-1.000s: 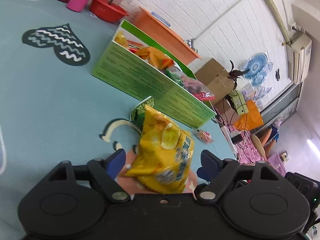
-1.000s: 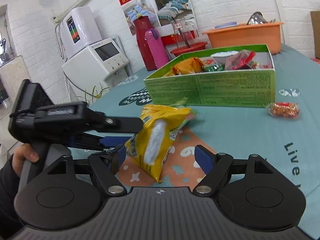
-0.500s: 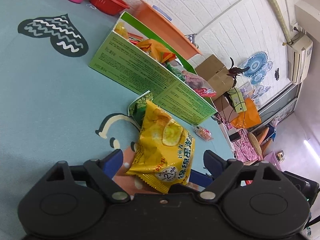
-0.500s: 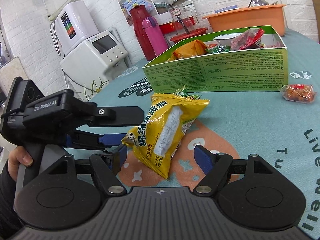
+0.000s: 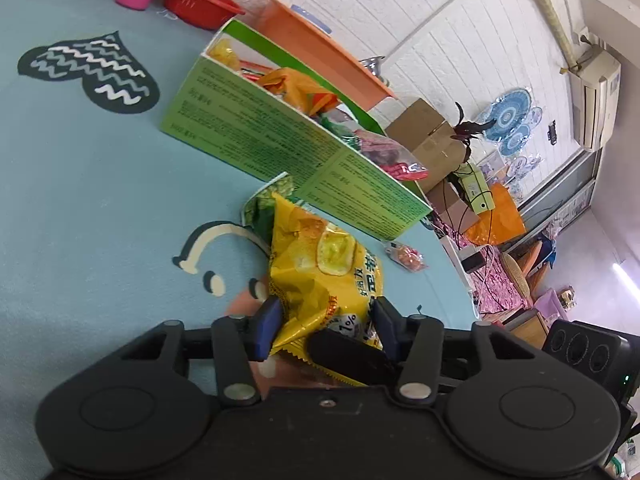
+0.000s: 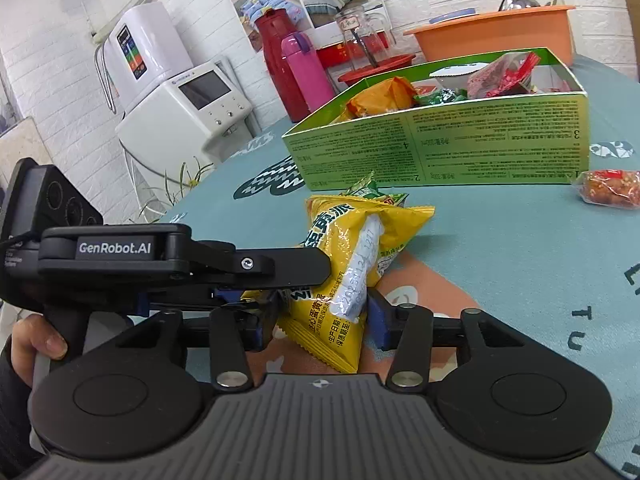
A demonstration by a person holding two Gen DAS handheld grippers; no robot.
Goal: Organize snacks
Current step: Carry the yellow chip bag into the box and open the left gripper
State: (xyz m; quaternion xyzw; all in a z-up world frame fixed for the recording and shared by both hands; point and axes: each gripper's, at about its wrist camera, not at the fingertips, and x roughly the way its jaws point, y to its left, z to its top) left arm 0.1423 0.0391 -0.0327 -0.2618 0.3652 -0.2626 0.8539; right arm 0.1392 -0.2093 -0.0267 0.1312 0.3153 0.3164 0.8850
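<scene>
A: Where is the crinkled yellow foil snack bag (image 5: 320, 276)?

B: On the teal printed tablecloth (image 5: 80, 200), just in front of the open green cardboard box (image 5: 280, 148) of snacks.

A: And the tools?

B: The left gripper (image 5: 326, 316) is closing, blue pads pressing the bag's near end. The right gripper (image 6: 320, 316) is closing on the same bag too, pads touching its sides.

Both rigs are matte black plastic: the right tool (image 6: 322, 322) has blue pads, two round discs, silver pivot screws and a ribbed grey base. The left tool (image 5: 326, 330) carries white "GenRobot.AI" lettering on its side. A dark sleeve (image 6: 10, 408) covers the wrist.
</scene>
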